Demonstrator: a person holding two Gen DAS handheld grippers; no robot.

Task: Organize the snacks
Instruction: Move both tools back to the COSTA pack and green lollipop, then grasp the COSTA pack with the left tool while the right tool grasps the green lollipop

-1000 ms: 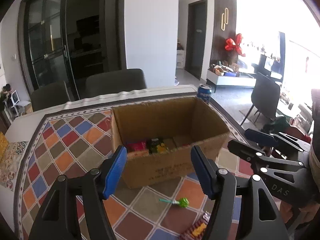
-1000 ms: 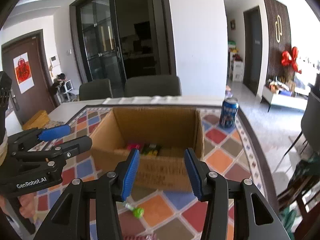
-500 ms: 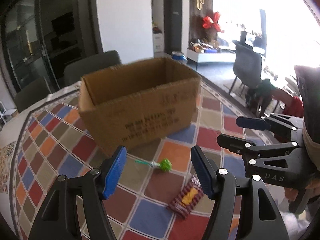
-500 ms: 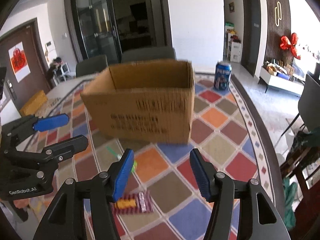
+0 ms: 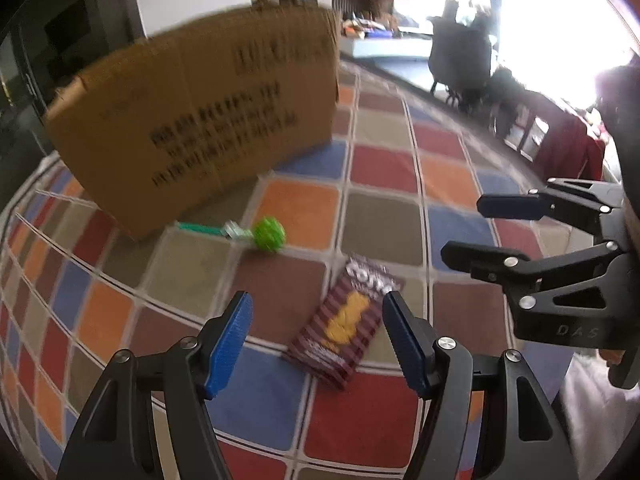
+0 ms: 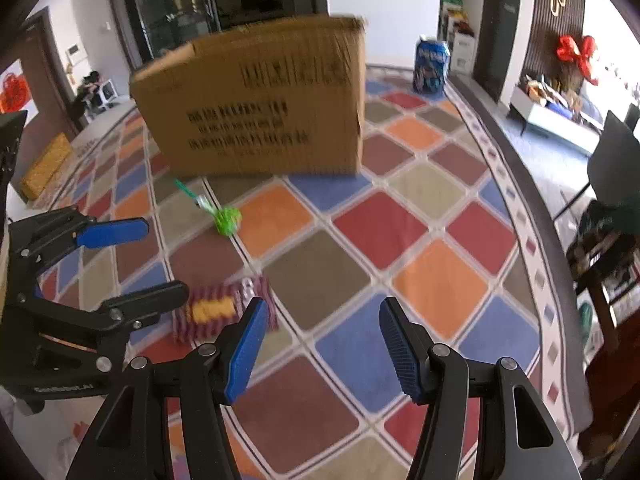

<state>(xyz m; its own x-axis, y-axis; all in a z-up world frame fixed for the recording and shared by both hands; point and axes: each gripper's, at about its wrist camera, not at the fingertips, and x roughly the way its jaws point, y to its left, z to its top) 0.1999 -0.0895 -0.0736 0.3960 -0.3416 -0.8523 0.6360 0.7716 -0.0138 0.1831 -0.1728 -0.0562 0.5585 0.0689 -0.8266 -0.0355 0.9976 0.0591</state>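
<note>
A brown cardboard box (image 5: 200,120) stands on the checkered tablecloth; it also shows in the right wrist view (image 6: 260,108). A green lollipop (image 5: 269,233) lies in front of it, seen too in the right wrist view (image 6: 226,218). A brown striped snack packet (image 5: 344,324) lies nearer, just ahead of my open, empty left gripper (image 5: 318,340). My right gripper (image 6: 322,344) is open and empty, with the packet (image 6: 224,312) to its left. Each gripper shows in the other's view: the right one (image 5: 488,232), the left one (image 6: 156,260).
A blue drink can (image 6: 431,65) stands right of the box. A yellow pad (image 6: 46,166) lies at the far left. The table edge (image 6: 532,208) curves along the right, with chairs and floor beyond.
Both grippers have dropped low toward the table and come closer to the packet and lollipop. The box's inside is no longer visible; only its front wall shows.
</note>
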